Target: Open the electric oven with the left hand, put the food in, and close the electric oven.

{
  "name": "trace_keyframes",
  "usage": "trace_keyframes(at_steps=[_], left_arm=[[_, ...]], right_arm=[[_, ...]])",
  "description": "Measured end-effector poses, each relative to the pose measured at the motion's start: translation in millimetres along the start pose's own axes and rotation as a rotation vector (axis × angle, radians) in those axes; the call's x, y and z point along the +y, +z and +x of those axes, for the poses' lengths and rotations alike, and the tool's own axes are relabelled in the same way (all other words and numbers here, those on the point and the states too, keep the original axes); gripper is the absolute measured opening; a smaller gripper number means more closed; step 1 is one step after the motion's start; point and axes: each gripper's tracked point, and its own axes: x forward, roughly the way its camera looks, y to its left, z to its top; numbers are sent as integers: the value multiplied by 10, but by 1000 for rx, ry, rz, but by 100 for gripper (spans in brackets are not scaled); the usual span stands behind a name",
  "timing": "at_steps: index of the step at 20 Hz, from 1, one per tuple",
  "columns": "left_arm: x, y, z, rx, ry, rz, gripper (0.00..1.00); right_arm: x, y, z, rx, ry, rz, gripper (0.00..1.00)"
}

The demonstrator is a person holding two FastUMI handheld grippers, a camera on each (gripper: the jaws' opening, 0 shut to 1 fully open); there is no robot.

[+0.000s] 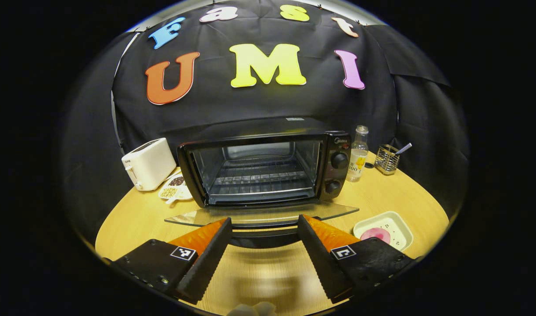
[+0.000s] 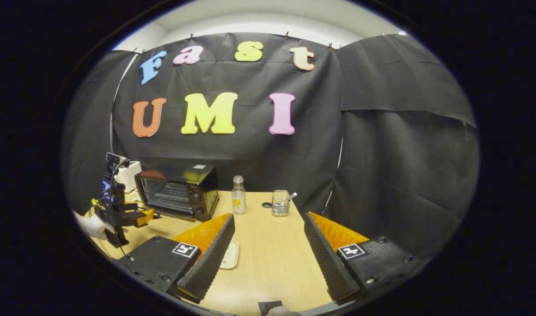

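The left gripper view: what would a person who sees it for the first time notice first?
First comes the black electric oven in the middle of the wooden table, its glass door folded down flat and the wire rack bare inside. Next, the left claw stands open just in front of that door. To the right lies a pale tray with a pink food item.

The oven [image 1: 263, 169] stood at the back of the table [image 1: 395, 197], its door [image 1: 259, 215] folded down in front. To its left sat a toaster [image 1: 148, 163] with 2 small dishes [image 1: 175, 188] before it; to its right stood a bottle [image 1: 358, 154], then a wire holder [image 1: 387, 159]. A tray [image 1: 393, 226] lay nearer, right of the door.
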Motion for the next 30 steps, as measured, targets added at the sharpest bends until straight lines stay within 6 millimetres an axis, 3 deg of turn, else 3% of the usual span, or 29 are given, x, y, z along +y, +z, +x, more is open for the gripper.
trace_keyframes(at_steps=[14,25,30], left_arm=[[-180,-830,49,189,-19,35,95],[-208,-845,66,189,-16,35,95],[-147,-643,4,118,1,39,95]], right_arm=[[-5,-240,-20,52,-11,-11,100],[6,-254,-22,57,3,-18,100],[28,-188,-10,50,12,-22,100]])
